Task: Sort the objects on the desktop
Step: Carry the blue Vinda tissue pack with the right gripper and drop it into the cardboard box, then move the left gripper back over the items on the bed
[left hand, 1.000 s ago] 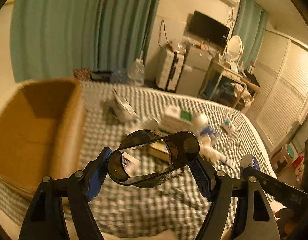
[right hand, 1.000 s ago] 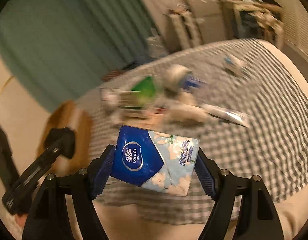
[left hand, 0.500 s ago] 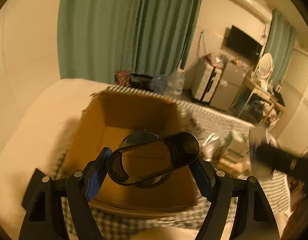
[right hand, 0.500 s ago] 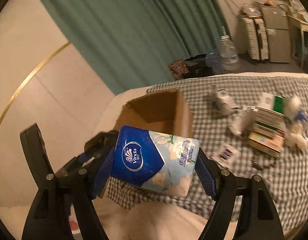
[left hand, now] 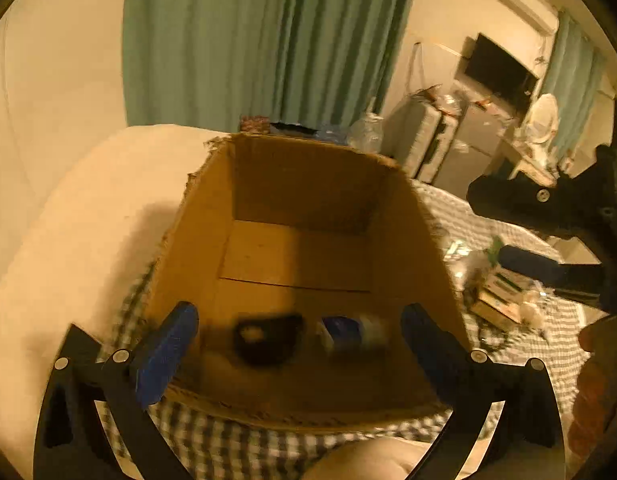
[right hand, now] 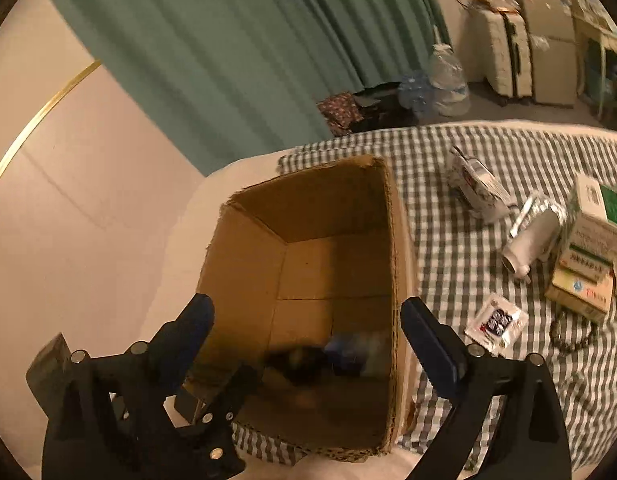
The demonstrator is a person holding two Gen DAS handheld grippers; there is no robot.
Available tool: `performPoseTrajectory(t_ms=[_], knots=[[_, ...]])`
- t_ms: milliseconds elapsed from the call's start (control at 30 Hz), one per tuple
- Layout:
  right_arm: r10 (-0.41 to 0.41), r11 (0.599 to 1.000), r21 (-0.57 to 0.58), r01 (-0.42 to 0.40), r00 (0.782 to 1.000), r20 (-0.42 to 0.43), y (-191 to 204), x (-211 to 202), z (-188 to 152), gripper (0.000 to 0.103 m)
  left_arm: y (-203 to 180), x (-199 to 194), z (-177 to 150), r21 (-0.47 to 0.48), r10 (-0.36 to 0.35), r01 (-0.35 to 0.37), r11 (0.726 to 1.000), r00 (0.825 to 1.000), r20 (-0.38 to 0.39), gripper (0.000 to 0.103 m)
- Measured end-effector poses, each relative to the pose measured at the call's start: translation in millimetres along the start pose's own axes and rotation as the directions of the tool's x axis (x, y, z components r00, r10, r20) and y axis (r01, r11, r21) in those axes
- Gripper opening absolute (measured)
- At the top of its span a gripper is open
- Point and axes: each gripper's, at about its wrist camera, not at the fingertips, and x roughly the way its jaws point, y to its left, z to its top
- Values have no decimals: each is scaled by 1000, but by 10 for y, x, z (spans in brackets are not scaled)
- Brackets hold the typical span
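Left tongs (left hand: 296, 340) spread wide over the near end of the cardboard box (left hand: 188, 260), nothing between the pads; right tongs (right hand: 310, 332) likewise fully open and empty above the same box. On the box floor, side by side at the near end, a dark rounded object (left hand: 266, 338) and a blue tissue pack (left hand: 348, 334), both too smeared by blur to tell shape, material or whether touching. Unsorted things spread on the checked bed cover (right hand: 448, 280) to the right of the box: flat sachet (right hand: 496, 324), white tube (right hand: 532, 240), stacked cartons (right hand: 592, 248), beaded chain (right hand: 572, 336), crumpled packet (right hand: 474, 188). Likely handling: sachet thin, light and slick, so pinch at a raised edge, not flat from above; tube light, stiff and prone to rolling, so close across the middle of its body; cartons light but crushable, so squeeze gently across the narrow faces, top one first; chain limp, so gather at a bunched part. Cartons cut off at the frame edge, print unreadable; near wall of the box hiding part of its floor.
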Motion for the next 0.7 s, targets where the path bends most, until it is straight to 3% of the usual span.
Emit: performPoseTrajectory(t_ms=[167, 400, 700], knots=[[-113, 993, 25, 111, 986, 126, -326, -530, -136, 95, -217, -194, -104, 56, -24, 23, 998, 999, 33, 103], [-277, 961, 49, 274, 929, 245, -959, -1538, -443, 95, -792, -512, -187, 16, -112, 112, 994, 993, 41, 103], [-318, 940, 203, 274, 919, 233, -2126, -2162, -807, 97, -2021, -379, -541, 84, -165, 168, 982, 986, -35, 103]])
